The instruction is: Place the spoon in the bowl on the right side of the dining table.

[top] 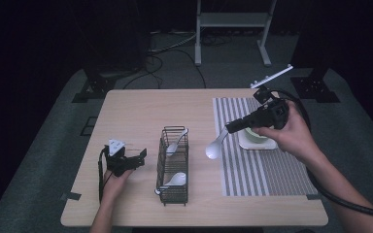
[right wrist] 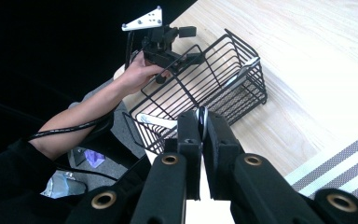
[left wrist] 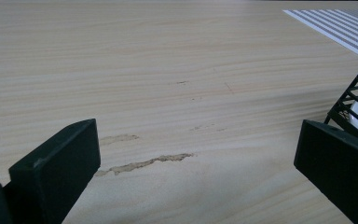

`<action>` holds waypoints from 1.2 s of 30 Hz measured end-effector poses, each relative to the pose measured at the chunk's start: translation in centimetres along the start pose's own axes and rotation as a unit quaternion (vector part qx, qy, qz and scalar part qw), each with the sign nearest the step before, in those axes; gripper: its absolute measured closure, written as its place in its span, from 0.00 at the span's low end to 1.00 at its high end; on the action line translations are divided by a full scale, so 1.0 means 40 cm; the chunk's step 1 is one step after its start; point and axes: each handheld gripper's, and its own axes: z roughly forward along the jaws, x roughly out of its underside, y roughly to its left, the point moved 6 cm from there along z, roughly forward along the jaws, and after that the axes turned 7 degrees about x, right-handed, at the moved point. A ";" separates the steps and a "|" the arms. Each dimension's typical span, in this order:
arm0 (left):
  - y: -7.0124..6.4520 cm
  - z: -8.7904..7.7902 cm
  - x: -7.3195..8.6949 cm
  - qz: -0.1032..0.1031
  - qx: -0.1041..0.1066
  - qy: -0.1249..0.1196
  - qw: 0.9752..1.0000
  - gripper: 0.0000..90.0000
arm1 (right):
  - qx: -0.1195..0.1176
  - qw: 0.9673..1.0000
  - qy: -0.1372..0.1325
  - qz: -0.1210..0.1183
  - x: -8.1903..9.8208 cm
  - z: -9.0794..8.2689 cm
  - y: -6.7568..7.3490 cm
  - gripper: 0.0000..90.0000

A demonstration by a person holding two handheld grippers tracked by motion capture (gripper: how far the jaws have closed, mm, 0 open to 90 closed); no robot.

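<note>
Right of centre in the high view, the right gripper pinches a white spoon by its handle, bowl hanging over the striped mat. A green bowl sits behind it. The wire basket, mid-frame, holds two spoons. Lower left, the left gripper rests, jaws spread.

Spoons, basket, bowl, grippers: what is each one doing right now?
Held spoon: gripped by its handle, in the air, bowl end low.
Right gripper: shut on the held spoon.
Left gripper: open, nothing between its jaws.
Wire basket: upright on the table, holding two spoons.
Basket spoons: lying inside.
Green bowl: upright on the striped mat.
</note>
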 end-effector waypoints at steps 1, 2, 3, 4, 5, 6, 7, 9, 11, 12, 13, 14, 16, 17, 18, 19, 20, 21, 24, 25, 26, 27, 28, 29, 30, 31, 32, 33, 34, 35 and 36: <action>0.000 0.000 0.000 0.000 0.000 -0.001 1.000 0.00 | 0.000 1.000 0.000 0.000 0.001 0.000 -0.001 0.95; 0.000 0.000 0.000 0.000 0.000 -0.001 1.000 0.00 | 0.001 1.000 0.000 0.001 0.001 0.000 -0.003 0.95; 0.000 0.000 0.000 0.000 0.000 -0.001 1.000 0.00 | 0.001 1.000 0.000 0.001 0.002 0.000 -0.005 0.95; 0.001 0.000 0.000 0.000 0.000 -0.001 1.000 0.00 | 0.002 1.000 0.001 0.003 0.003 -0.001 -0.007 0.95; 0.001 0.000 0.000 0.000 0.000 -0.001 1.000 0.00 | 0.002 1.000 0.001 0.005 0.005 -0.001 -0.011 0.95; 0.001 0.000 0.000 0.000 0.000 0.000 1.000 0.00 | 0.002 1.000 0.001 0.005 0.005 -0.001 -0.011 0.95; 0.001 0.000 0.000 0.000 0.000 -0.001 1.000 0.00 | 0.003 1.000 0.001 0.006 0.006 -0.001 -0.013 0.95; 0.000 0.000 0.000 0.000 0.000 0.000 1.000 0.00 | 0.004 1.000 0.001 0.009 0.008 -0.001 -0.018 0.95; 0.001 0.000 0.000 0.000 0.000 -0.001 1.000 0.00 | 0.004 1.000 0.001 0.011 0.011 -0.001 -0.024 0.95; 0.001 0.000 0.000 -0.001 0.000 -0.002 1.000 0.00 | 0.005 1.000 0.000 0.012 0.012 -0.002 -0.027 0.95; 0.001 0.000 0.000 -0.001 0.000 -0.002 1.000 0.00 | 0.005 1.000 0.000 0.013 0.013 -0.003 -0.030 0.95; 0.001 0.000 0.000 -0.001 0.000 -0.002 1.000 0.00 | 0.005 1.000 0.000 0.015 0.014 -0.003 -0.033 0.95; 0.001 0.000 0.000 0.000 0.000 -0.002 1.000 0.00 | 0.006 1.000 -0.001 0.018 0.016 -0.004 -0.038 0.95; 0.001 0.000 0.000 0.000 0.000 -0.001 1.000 0.00 | 0.007 1.000 -0.001 0.019 0.018 -0.005 -0.041 0.95; 0.001 0.000 0.000 -0.001 0.000 -0.002 1.000 0.00 | 0.007 1.000 0.000 0.021 0.019 -0.005 -0.044 0.95; 0.001 0.000 0.000 -0.001 0.000 -0.002 1.000 0.00 | 0.008 1.000 -0.001 0.021 0.020 -0.006 -0.047 0.95; 0.001 0.000 0.000 -0.001 0.000 -0.002 1.000 0.00 | 0.008 1.000 0.000 0.023 0.021 -0.006 -0.050 0.95; 0.001 0.000 0.000 0.000 0.000 -0.001 1.000 0.00 | 0.009 1.000 -0.001 0.025 0.022 -0.007 -0.052 0.95; 0.001 0.000 0.000 0.000 0.000 -0.002 1.000 0.00 | 0.011 1.000 0.000 0.030 0.026 -0.007 -0.061 0.95; 0.001 0.000 0.000 0.000 0.000 -0.002 1.000 0.00 | 0.012 0.999 -0.001 0.031 0.028 -0.008 -0.065 0.95; 0.000 0.000 0.000 0.000 0.000 -0.002 1.000 0.00 | 0.012 0.999 -0.001 0.033 0.029 -0.008 -0.070 0.95; 0.000 0.000 0.000 0.000 0.000 -0.002 1.000 0.00 | 0.013 0.999 -0.001 0.035 0.031 -0.009 -0.074 0.95; 0.000 0.000 0.000 0.000 0.000 -0.002 1.000 0.00 | 0.014 0.999 -0.002 0.038 0.033 -0.010 -0.082 0.95; 0.000 0.000 0.000 0.000 0.000 -0.002 1.000 0.00 | 0.015 0.999 -0.003 0.040 0.035 -0.010 -0.086 0.95; 0.000 0.000 0.000 0.000 0.000 -0.002 1.000 0.00 | 0.015 0.999 -0.003 0.040 0.035 -0.010 -0.086 0.95; 0.000 0.000 0.000 0.000 0.000 -0.002 1.000 0.00 | 0.015 0.999 -0.003 0.042 0.037 -0.011 -0.090 0.95; 0.000 0.000 0.000 0.000 0.000 -0.001 1.000 0.00 | 0.017 0.999 -0.003 0.045 0.040 -0.012 -0.098 0.95; 0.000 0.000 0.000 0.000 0.000 -0.001 1.000 0.00 | 0.018 0.999 -0.003 0.048 0.041 -0.013 -0.101 0.95; 0.000 0.000 0.000 0.000 0.000 -0.001 1.000 0.00 | 0.018 0.999 -0.003 0.048 0.041 -0.013 -0.101 0.95; 0.000 0.000 0.000 0.000 0.000 -0.002 1.000 0.00 | 0.019 0.999 -0.003 0.049 0.043 -0.014 -0.105 0.95; 0.000 0.000 0.000 0.001 0.000 -0.002 1.000 0.00 | 0.020 0.999 -0.004 0.050 0.044 -0.015 -0.107 0.95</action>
